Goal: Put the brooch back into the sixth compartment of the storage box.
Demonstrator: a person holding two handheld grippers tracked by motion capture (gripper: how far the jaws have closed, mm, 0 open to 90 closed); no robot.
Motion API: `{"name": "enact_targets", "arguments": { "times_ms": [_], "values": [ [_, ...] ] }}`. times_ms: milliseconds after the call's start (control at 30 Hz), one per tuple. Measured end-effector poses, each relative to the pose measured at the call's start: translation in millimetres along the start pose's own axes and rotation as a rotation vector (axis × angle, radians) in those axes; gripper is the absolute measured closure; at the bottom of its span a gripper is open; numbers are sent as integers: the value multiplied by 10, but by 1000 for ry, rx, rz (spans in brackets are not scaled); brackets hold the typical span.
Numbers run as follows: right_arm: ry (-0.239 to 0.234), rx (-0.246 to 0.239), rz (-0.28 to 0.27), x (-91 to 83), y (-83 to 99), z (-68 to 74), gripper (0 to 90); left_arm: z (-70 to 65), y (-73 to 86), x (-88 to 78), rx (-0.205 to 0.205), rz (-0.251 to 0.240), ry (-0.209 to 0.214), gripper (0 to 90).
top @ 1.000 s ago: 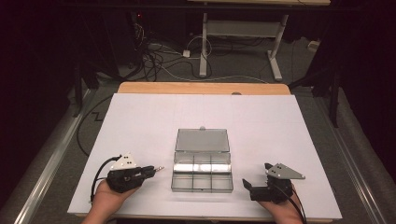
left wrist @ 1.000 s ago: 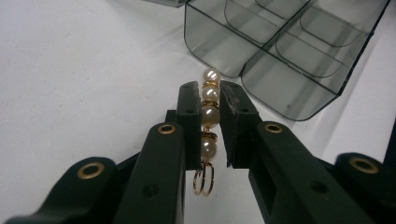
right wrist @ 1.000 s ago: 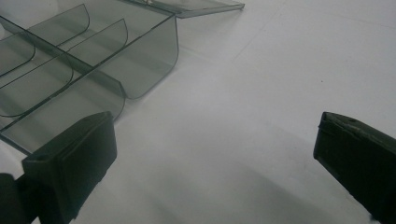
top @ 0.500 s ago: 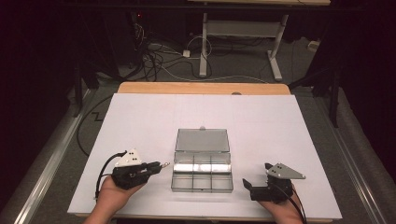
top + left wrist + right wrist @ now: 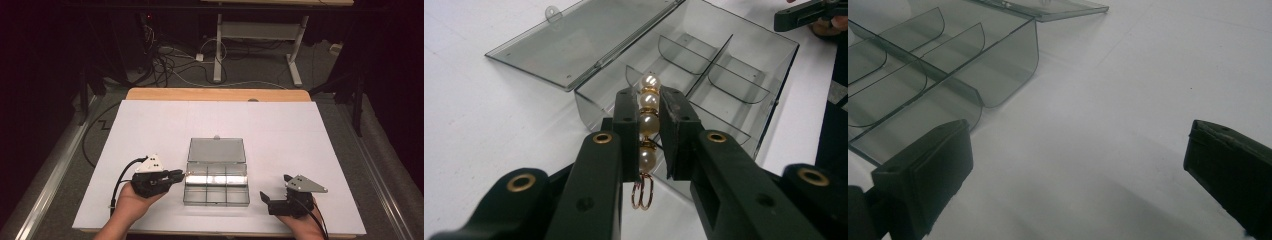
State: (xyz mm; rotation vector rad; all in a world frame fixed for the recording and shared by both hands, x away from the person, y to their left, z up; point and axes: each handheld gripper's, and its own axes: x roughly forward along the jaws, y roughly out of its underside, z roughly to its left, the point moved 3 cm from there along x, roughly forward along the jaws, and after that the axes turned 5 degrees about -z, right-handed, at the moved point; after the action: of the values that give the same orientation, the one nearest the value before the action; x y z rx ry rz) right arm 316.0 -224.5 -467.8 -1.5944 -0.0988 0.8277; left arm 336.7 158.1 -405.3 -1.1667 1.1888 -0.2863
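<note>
The left gripper (image 5: 646, 117) is clamped on a short string of pearl beads (image 5: 647, 122) with gold spacers, and two small gold rings hang from its lower end. In the left gripper view the beads stand upright between the black pads, the top pearl poking out above them. The gripper sits at the left edge of a clear compartment box (image 5: 216, 182) on the white bench (image 5: 300, 135) (its lid lies flat open behind it). The right gripper (image 5: 266, 200) rests just right of the box, its jaws wide apart with nothing between them.
</note>
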Motion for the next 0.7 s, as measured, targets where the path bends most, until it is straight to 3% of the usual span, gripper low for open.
{"name": "enact_targets", "arguments": {
  "times_ms": [700],
  "values": [
    [2, -4, -4, -2, 0, -1, 2, -169, -173, 263, 54, 24, 30, 773]
  ]
}}
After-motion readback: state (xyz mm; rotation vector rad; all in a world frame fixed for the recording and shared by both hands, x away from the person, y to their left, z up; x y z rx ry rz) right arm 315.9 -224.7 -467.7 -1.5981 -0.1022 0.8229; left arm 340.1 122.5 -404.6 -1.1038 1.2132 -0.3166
